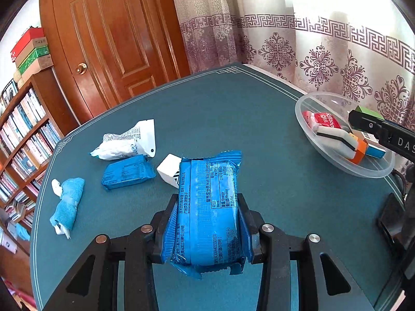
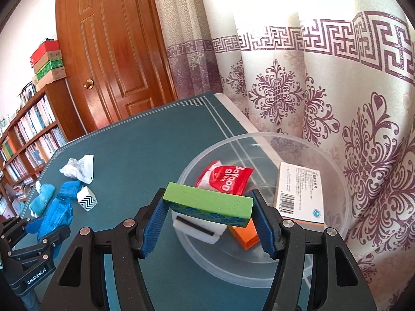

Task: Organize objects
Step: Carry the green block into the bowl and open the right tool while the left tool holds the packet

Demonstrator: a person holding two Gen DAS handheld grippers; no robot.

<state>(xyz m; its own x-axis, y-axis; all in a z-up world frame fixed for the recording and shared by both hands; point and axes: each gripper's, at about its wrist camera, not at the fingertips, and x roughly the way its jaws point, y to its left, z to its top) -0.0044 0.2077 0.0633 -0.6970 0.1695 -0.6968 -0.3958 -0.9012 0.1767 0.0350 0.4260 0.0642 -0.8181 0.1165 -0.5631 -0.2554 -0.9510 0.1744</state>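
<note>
Right wrist view shows the clear plastic bowl (image 2: 262,142) on the tabletop (image 2: 145,150) near the curtain, already partly filled: a red balloon-glue packet (image 2: 225,178), a white box with a barcode (image 2: 298,194), an orange box (image 2: 246,235) and a white-and-black piece (image 2: 197,226) lie inside it. The right gripper (image 2: 207,217) pinches a green block (image 2: 207,202) by its ends and holds it above the near part of the bowl, not yet released.

In the left wrist view, the left gripper (image 1: 207,223) is clamped on a blue snack packet (image 1: 207,207), lifted clear of the tabletop and some way from the bowl (image 1: 311,98).

So the sorting looks to be around midway, or a little past. Two items are in hand and need only to be carried over and dropped. Left on the tabletop are a second blue packet (image 1: 127,172), a crumpled white wrapper (image 1: 129,142), a small white cube with a zigzag pattern (image 1: 170,168) and a blue cloth-like bundle (image 1: 68,202); whether that bundle is fabric or another wrapper is hard to tell from here. These four lie close together on the side far from the bowl, each probably needing its own pick and trip.
</note>
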